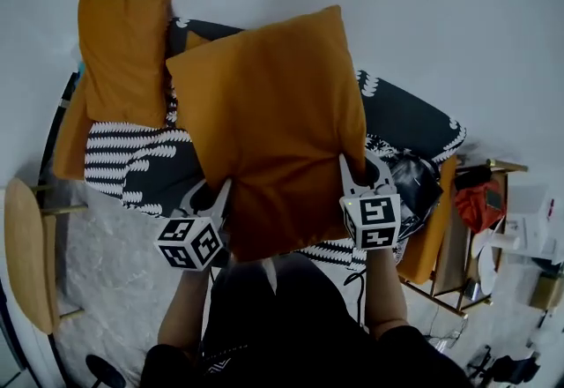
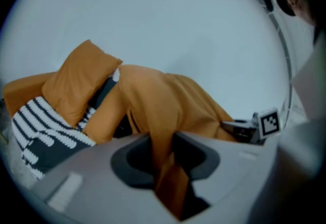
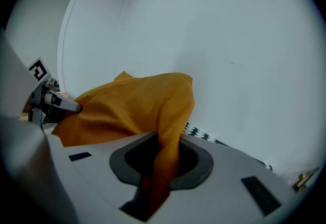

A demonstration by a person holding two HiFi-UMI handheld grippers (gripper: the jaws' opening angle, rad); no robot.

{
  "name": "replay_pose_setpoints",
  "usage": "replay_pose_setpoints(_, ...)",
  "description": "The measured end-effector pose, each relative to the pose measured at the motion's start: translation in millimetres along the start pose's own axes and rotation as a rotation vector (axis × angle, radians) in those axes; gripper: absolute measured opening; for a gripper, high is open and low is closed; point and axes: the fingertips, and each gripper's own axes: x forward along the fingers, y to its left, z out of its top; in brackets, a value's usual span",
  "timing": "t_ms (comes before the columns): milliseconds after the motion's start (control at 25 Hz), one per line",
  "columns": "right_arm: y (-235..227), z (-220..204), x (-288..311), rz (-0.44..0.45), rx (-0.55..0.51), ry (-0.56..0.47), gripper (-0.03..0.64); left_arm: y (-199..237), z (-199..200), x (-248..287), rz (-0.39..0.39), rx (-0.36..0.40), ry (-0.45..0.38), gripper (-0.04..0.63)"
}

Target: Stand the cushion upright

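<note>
A large mustard-orange cushion (image 1: 273, 126) hangs lifted over the sofa, held by its near edge at both lower corners. My left gripper (image 1: 222, 198) is shut on the cushion's lower left corner, whose fabric (image 2: 165, 167) runs pinched between the jaws. My right gripper (image 1: 352, 176) is shut on the lower right corner, and the cloth (image 3: 163, 167) fills its jaws too. A second orange cushion (image 1: 123, 51) stands against the wall at the sofa's left end; it also shows in the left gripper view as a cushion (image 2: 81, 83).
The sofa carries a black-and-white patterned throw (image 1: 141, 161) over an orange seat (image 1: 69, 144). A round wooden side table (image 1: 28, 254) stands at the left. At the right are a dark bag (image 1: 414, 183), a red item (image 1: 480, 201) and shelves with clutter.
</note>
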Motion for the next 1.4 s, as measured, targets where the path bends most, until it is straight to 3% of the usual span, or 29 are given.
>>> replay_pose_setpoints(840,-184.4,-95.1,-111.2,-0.348,0.258,-0.024,0.064,-201.9,9.1,125.6,-0.281,0.292,0.088,0.117)
replay_pose_setpoints(1160,-219.8,-121.7,-112.5,-0.400,0.324,-0.031,0.064,-238.6,14.2,164.1,-0.311,0.377,0.060,0.114)
replay_pose_setpoints(1400,-231.8,-140.9,-98.2,-0.394,0.338,-0.009,0.064,-240.3,0.6,186.7,-0.300,0.378,0.090,0.110)
